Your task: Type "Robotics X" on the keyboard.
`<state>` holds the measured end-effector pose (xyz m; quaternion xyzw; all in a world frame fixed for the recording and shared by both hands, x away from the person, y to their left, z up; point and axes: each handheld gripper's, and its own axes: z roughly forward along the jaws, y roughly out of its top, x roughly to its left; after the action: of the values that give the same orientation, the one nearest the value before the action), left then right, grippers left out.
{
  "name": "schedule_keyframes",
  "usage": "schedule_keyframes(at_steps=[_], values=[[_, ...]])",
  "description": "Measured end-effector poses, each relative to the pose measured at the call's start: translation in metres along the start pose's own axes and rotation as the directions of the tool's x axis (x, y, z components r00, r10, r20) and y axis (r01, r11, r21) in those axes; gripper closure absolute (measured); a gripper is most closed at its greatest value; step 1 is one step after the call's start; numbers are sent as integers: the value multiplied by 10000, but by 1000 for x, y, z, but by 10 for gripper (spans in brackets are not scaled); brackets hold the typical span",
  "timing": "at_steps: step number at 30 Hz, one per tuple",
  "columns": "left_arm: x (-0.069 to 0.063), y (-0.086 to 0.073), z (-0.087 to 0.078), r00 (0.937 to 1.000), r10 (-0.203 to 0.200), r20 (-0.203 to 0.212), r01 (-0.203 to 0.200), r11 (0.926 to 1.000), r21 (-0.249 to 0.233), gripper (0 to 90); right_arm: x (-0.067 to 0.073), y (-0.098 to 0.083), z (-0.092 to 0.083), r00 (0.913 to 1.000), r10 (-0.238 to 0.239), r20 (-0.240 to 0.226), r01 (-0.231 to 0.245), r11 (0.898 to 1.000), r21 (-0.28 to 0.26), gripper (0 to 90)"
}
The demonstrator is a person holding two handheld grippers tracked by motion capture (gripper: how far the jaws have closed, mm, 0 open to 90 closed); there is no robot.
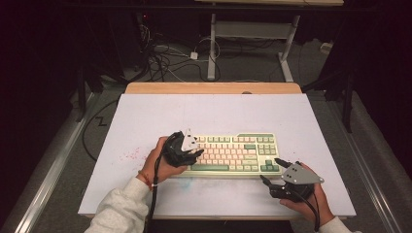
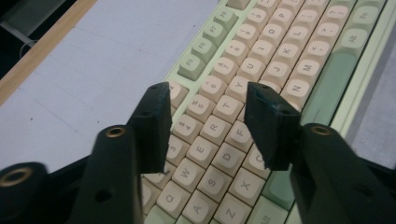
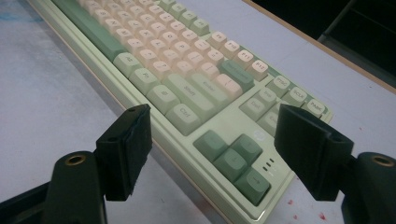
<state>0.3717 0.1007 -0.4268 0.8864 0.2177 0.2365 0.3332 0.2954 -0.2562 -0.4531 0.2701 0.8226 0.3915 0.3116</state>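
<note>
A pale green keyboard with cream and green keys lies across the middle of the white board. My left gripper hovers over its left end, held by a hand in a light sleeve. In the left gripper view the keyboard's letter keys lie just beneath the left gripper, whose jaws stand apart with nothing between them. My right gripper rests at the keyboard's near right corner. In the right gripper view the right gripper is open, and the arrow keys of the keyboard show between its jaws, untouched.
The white board covers a wooden table whose far edge shows behind it. Small red specks mark the board left of the keyboard. Cables and a desk frame stand on the floor beyond.
</note>
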Motion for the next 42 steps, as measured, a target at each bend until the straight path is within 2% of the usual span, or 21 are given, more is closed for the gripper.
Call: schedule_keyframes(at_steps=[6, 8, 10, 13, 19, 29, 33, 42], values=[[-3, -10, -9, 9994, 13, -334, -28, 9990, -447, 301, 0, 0, 0, 10000, 19, 7, -19, 10000, 15, 283], [-5, -14, -13, 9993, -29, -378, 3, 9977, -682, 286, 0, 0, 0, 10000, 23, 4, -23, 10000, 22, 283], [-6, -18, -16, 9981, -49, -610, 4, 9974, -727, 243, 0, 0, 1, 10000, 43, -15, -43, 10000, 25, 284], [-7, -25, -20, 9977, -103, -674, 47, 9965, -829, 214, -1, 0, 1, 9999, 92, -45, -91, 10000, 34, 285], [-8, -40, -27, 9940, -111, -1087, 10, 9957, -929, 196, -1, 0, 2, 9999, 113, -75, -112, 9999, 95, 287], [-12, -62, -36, 9939, -155, -1096, 90, 9981, -602, 183, 0, 1, 4, 9999, 130, -95, -128, 9996, 257, 338], [-13, -70, -40, 9939, -275, -1071, 222, 9985, -501, 183, 0, 3, 5, 9997, 199, -119, -196, 9994, 287, 459], [-13, -86, -47, 9919, -677, -1074, 650, 9975, -281, 177, -1, 16, 14, 9964, 172, -827, -133, 9988, 478, 825]])
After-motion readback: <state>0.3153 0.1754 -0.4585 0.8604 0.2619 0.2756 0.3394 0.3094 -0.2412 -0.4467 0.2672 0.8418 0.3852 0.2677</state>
